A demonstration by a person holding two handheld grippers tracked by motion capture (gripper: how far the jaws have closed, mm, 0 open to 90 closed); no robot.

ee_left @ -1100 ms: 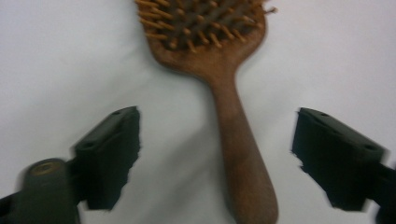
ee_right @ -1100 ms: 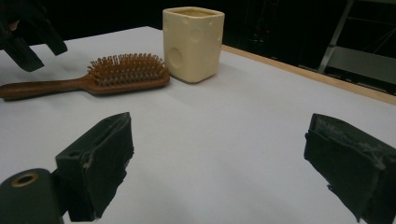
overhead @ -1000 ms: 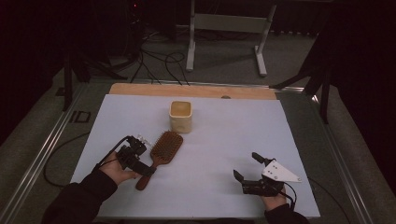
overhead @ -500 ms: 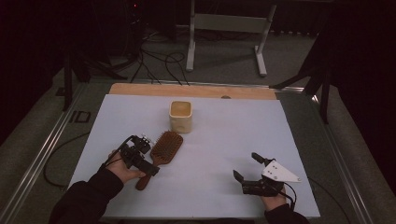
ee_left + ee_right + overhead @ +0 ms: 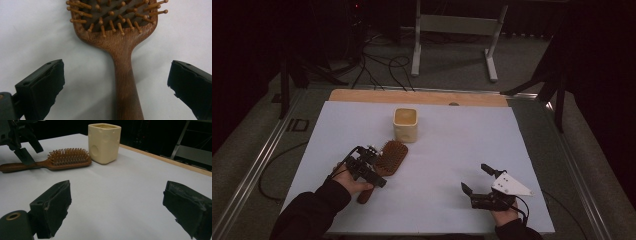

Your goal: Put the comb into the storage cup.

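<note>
The wooden hairbrush (image 5: pixel 384 162) lies bristles-up on the white table (image 5: pixel 452 150), its head pointing toward the cream cup (image 5: pixel 405 124) that stands just beyond it, its handle running back toward the person. The left gripper (image 5: pixel 371 165) sits over that handle with its jaws spread wide; they have just been opening, and in the left gripper view the handle (image 5: pixel 126 82) runs straight up the middle between them, clear of both pads. The right gripper (image 5: pixel 477 182) rests well apart on the other side of the table, jaws also spread with nothing between them. The brush looks stiff and fairly light, a solid piece of wood that will not bend or crush. Its handle is smooth, rounded and narrow, so it could roll or slip in a loose pinch. The best hold is probably across the handle close to the neck, where the weight of the head is nearer and the bristles stay untouched.
</note>
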